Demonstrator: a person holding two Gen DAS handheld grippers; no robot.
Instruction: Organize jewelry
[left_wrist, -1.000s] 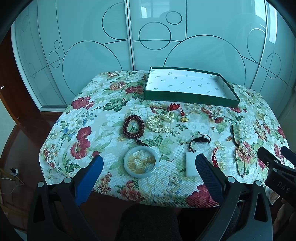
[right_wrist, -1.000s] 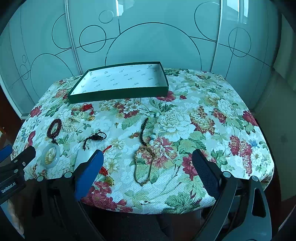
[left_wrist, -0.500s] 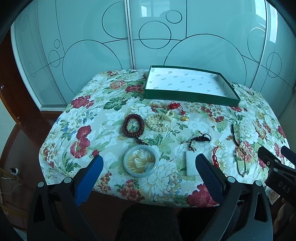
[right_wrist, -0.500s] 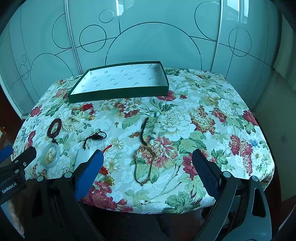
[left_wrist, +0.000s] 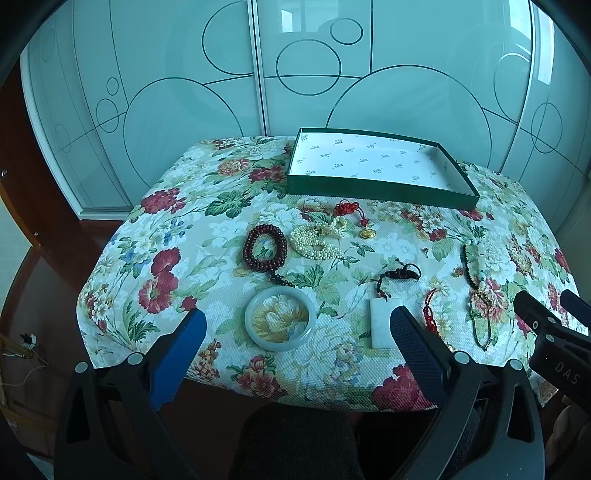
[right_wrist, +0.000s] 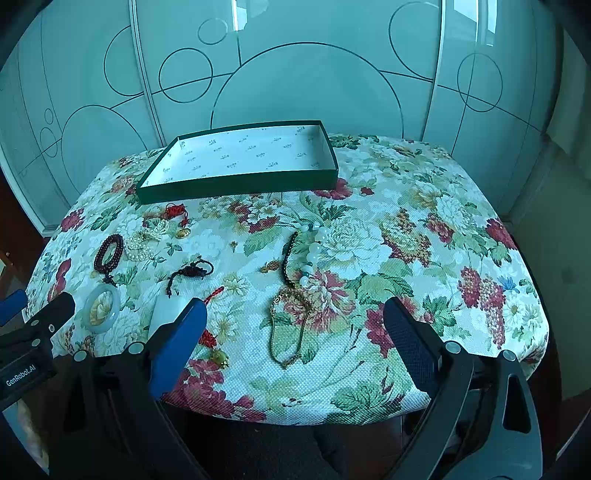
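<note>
An empty green box (left_wrist: 380, 192) with a white patterned floor stands at the far side of the floral table; it also shows in the right wrist view (right_wrist: 240, 184). In front of it lie a dark red bead bracelet (left_wrist: 265, 247), a pearl strand (left_wrist: 317, 242), a red knot with a gold charm (left_wrist: 367, 232), a jade bangle (left_wrist: 280, 317), a white pendant on a dark cord (left_wrist: 382, 325) and a bead-and-chain necklace (right_wrist: 293, 291). My left gripper (left_wrist: 295, 328) is open and empty above the near table edge. My right gripper (right_wrist: 293, 321) is open and empty above the necklace's chain end.
The floral tablecloth (right_wrist: 424, 240) covers a small table. Frosted sliding panels with circle patterns (left_wrist: 295, 66) stand behind it. A wooden frame (left_wrist: 22, 184) stands to the left. The right gripper's body shows in the left wrist view (left_wrist: 554, 339).
</note>
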